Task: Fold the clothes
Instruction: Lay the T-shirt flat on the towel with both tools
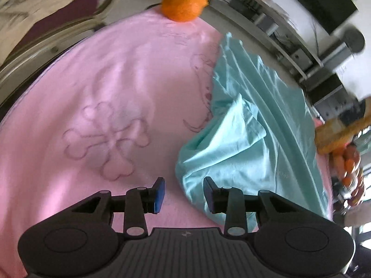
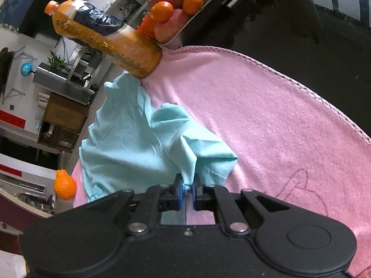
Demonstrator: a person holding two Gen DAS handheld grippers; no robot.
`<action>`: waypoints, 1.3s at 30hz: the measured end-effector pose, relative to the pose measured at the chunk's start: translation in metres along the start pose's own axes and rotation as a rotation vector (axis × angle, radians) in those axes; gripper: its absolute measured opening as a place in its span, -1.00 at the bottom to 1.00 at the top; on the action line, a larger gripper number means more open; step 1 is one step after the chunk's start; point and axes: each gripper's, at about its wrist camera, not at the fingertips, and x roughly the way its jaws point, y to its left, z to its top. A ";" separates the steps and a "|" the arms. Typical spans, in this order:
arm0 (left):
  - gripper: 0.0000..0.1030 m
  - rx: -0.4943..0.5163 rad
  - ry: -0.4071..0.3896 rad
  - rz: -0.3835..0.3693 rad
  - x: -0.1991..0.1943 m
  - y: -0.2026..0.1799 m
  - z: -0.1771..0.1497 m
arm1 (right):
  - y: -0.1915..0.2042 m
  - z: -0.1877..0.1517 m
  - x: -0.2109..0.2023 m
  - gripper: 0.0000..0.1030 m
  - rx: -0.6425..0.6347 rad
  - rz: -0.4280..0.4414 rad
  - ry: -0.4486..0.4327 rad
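**Right gripper pinching the teal garment, left gripper apart**

I see the teal garment (image 1: pixel 250 125) lying crumpled on the pink blanket (image 1: pixel 104 92). My right gripper (image 2: pixel 187 188) tilts down toward the blanket, its blue pads clamped on a bunched fold at the garment's near edge. My left gripper (image 1: pixel 184 191) also angles down, jaws apart with nothing between them, its right finger over the garment's near corner. An orange juice bottle (image 2: pixel 104 39) stands at the garment's far end.

A pink blanket (image 1: pixel 97 106) with stitched edging covers the surface. On it lie a crumpled mint garment (image 1: pixel 250 125), an orange (image 1: pixel 183 3) at one edge and a juice bottle (image 2: pixel 104 39).
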 end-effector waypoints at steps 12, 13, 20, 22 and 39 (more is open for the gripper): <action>-1.00 0.048 -0.103 0.066 -0.010 -0.011 0.013 | 0.004 0.002 0.005 -0.86 -0.029 -0.009 -0.001; -1.00 0.036 -0.118 0.067 -0.020 -0.009 0.016 | 0.005 0.002 0.005 -0.86 -0.036 -0.009 -0.004; -1.00 -0.021 -0.158 0.059 -0.092 0.009 0.017 | 0.027 -0.015 -0.010 -0.87 -0.130 0.013 0.045; -1.00 -0.024 -0.153 0.076 -0.100 0.017 0.009 | 0.032 -0.024 -0.017 -0.87 -0.155 0.007 0.062; -0.83 0.069 -0.018 0.315 -0.060 0.038 -0.039 | 0.017 -0.079 -0.022 -0.85 -0.350 -0.196 0.045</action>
